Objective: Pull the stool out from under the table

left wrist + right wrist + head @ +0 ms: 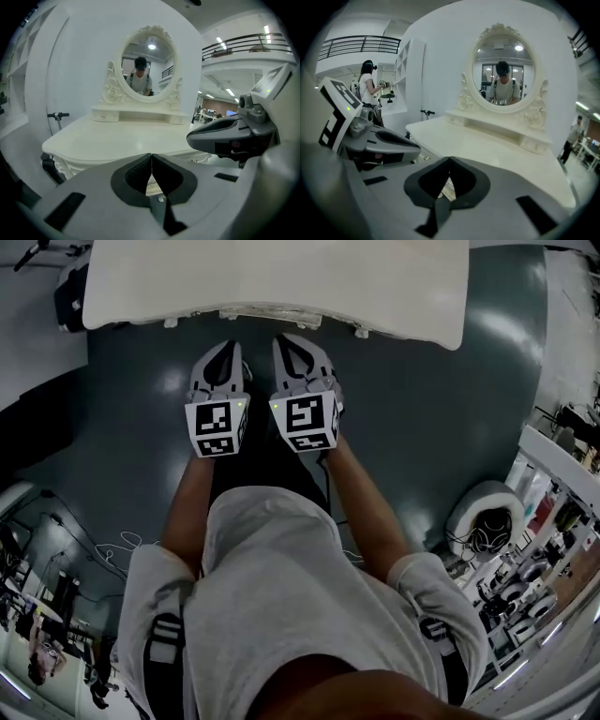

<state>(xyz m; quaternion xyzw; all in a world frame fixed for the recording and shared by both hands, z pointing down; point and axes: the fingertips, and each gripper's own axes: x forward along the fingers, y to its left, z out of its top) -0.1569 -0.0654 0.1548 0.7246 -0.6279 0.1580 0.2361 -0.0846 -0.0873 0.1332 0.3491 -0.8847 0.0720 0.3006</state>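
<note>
The left gripper (pixel 227 345) and the right gripper (pixel 287 339) hang side by side in front of the person, close together but not touching. Both point ahead and down toward the near edge of the white table (pixel 281 277). The marker cubes (pixel 217 427) sit at their rear ends, toward the person's forearms.

In the left gripper view the jaws are pressed together, the dark pads (pixel 140 171) meeting in a thin line at the tips. Nothing is clamped between them; only a sliver of pale carved trim shows through the small gap lower down. The right gripper view shows the same: jaws together, tips meeting, nothing held. Neither gripper touches the table or anything else.

From the head view, a pale ornate strip pokes out just under the middle of the table's near edge, straight ahead of the two jaw tips. This seems to be the stool (pixel 270 318), tucked under the table, though little of it shows. The grippers are near it but apart from it, above the dark floor (pixel 422 409).

An oval mirror (pixel 147 65) stands upright at the back of the table.
</note>
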